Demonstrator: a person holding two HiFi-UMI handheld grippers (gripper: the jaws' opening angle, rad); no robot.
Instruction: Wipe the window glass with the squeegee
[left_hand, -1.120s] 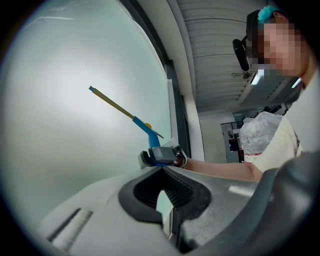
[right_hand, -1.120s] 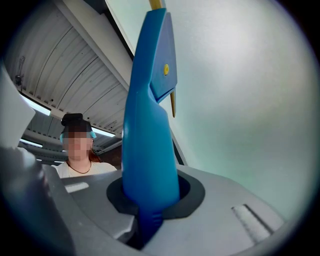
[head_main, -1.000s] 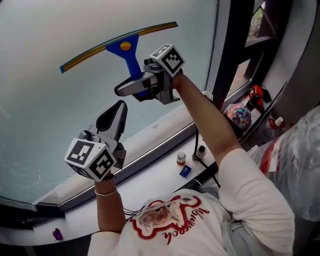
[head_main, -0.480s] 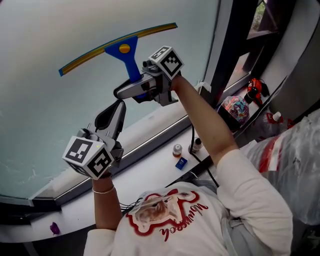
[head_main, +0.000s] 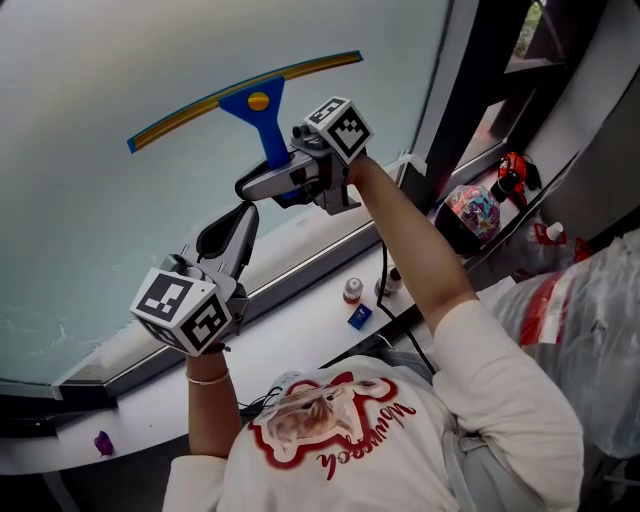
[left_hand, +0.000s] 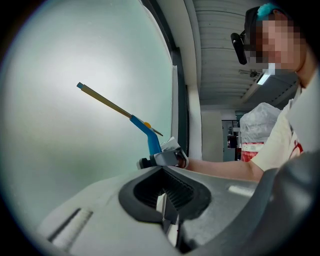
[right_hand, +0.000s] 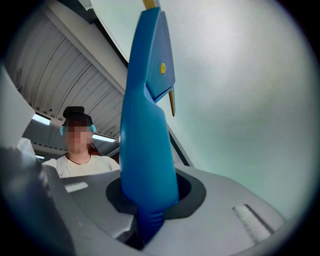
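A squeegee (head_main: 268, 128) with a blue handle and a long yellow-edged blade lies against the window glass (head_main: 110, 210), its blade tilted up to the right. My right gripper (head_main: 262, 182) is shut on the lower end of the handle. Its jaws have just been opening a little, with the handle still pinched between them. In the right gripper view the blue handle (right_hand: 147, 130) rises straight out of the jaws. My left gripper (head_main: 232, 228) sits below and left of the right one, shut and empty, close to the glass. The left gripper view shows the squeegee (left_hand: 145, 131) and right gripper (left_hand: 162, 159) ahead.
A white sill (head_main: 300, 335) runs under the pane, with two small bottles (head_main: 352, 290), a small blue box (head_main: 360, 316) and a purple scrap (head_main: 101, 441). A black window post (head_main: 470, 90) stands to the right. Beyond it lie a colourful bundle (head_main: 475, 212) and a plastic bag (head_main: 590, 330).
The squeegee and both grippers have come down the glass a little, closer to the sill. The right gripper's hold on the handle looks the same.
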